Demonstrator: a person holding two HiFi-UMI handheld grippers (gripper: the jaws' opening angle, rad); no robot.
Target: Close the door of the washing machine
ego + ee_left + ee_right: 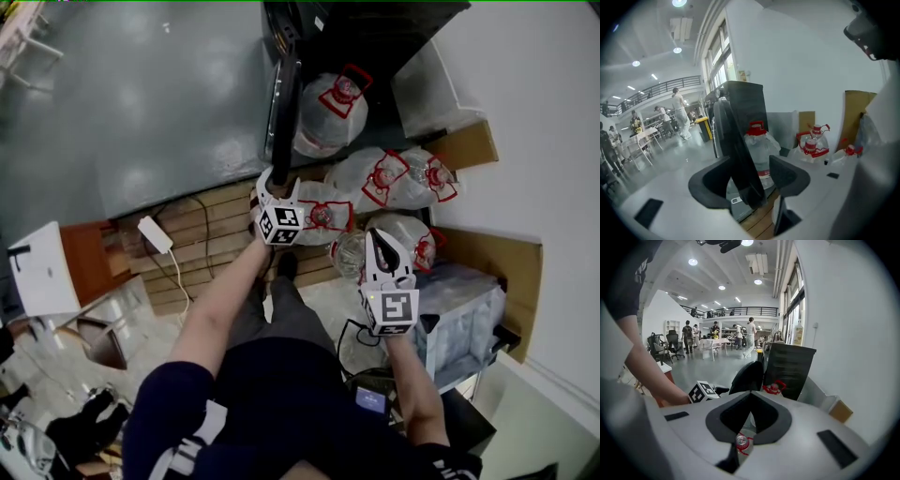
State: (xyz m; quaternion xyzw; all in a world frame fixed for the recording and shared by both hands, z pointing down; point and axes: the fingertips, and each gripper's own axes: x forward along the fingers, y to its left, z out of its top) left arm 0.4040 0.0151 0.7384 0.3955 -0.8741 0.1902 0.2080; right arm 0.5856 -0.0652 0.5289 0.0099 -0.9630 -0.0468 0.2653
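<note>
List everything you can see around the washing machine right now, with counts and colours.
Washing machine: one, black, top of head view, by the white wall.
Door: one, dark, swung open, seen edge-on.
Water bottles: about six, clear with red caps, clustered right of the door.
Wooden pallet: one, brown, below the door.
Power adapter: one, white, with cable, on the pallet.
Cardboard sheets: two, brown, against the wall.
Box: one, white, left edge.
Plastic-wrapped bundle: one, lower right.
People: several, far down the hall.
Left gripper: white, jaws apart astride the door's edge.
Right gripper: white, jaws together, empty, above the bottles.
</note>
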